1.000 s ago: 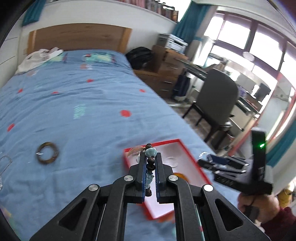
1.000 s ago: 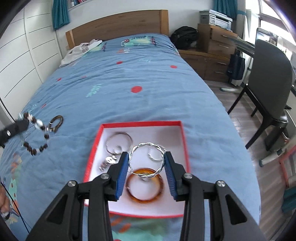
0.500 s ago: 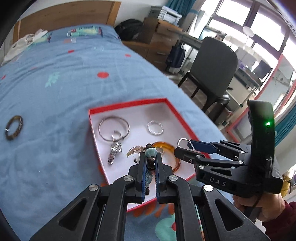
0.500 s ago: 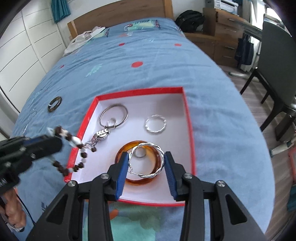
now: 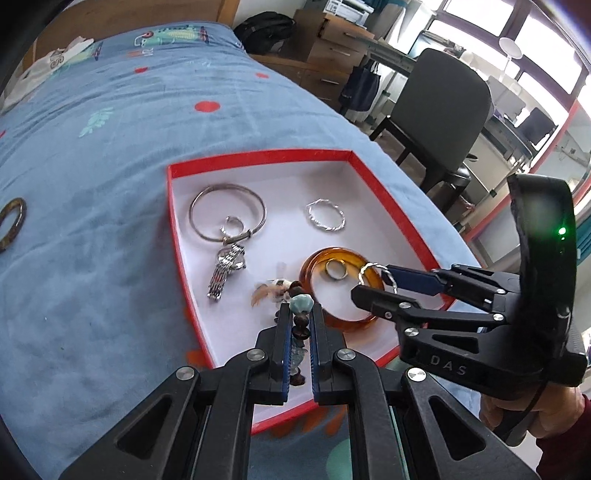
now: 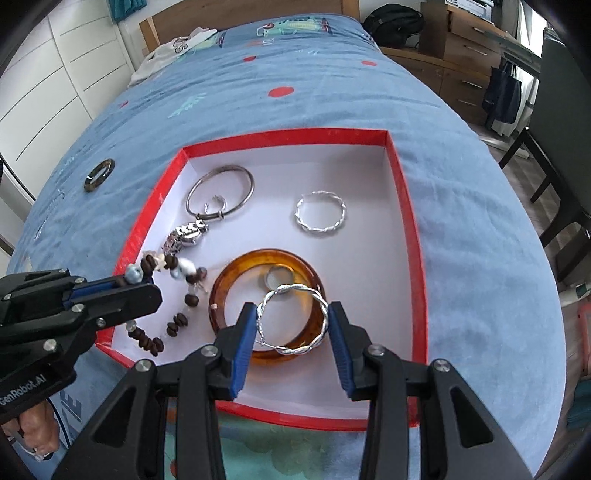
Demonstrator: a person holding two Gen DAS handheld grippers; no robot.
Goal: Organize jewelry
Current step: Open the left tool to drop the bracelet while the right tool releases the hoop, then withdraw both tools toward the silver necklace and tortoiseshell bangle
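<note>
A red-rimmed white box (image 6: 288, 134) lies on the blue bed. My left gripper (image 5: 300, 314) is shut on a bracelet of brown and pale beads (image 5: 301, 302), whose loose end trails onto the box floor (image 6: 177, 266) at the near left. My right gripper (image 6: 291, 314) is shut on a twisted silver hoop (image 6: 293, 287), held just over an amber bangle (image 6: 236, 280) with a small ring (image 6: 279, 278) inside it. The box also holds a silver bangle (image 6: 221, 195), a metal-link piece (image 6: 186, 236) and a second twisted hoop (image 6: 320, 216).
A brown ring (image 6: 99, 175) lies on the bedspread left of the box. A white garment (image 6: 173, 48) sits by the headboard. Right of the bed's edge stand a dark chair (image 5: 439, 110), wooden drawers (image 6: 461, 55) and a black backpack (image 5: 264, 27).
Both grippers have come down over the box. The beaded bracelet moved from over the bed at the left into the box. The silver hoop sank toward the amber bangle.
</note>
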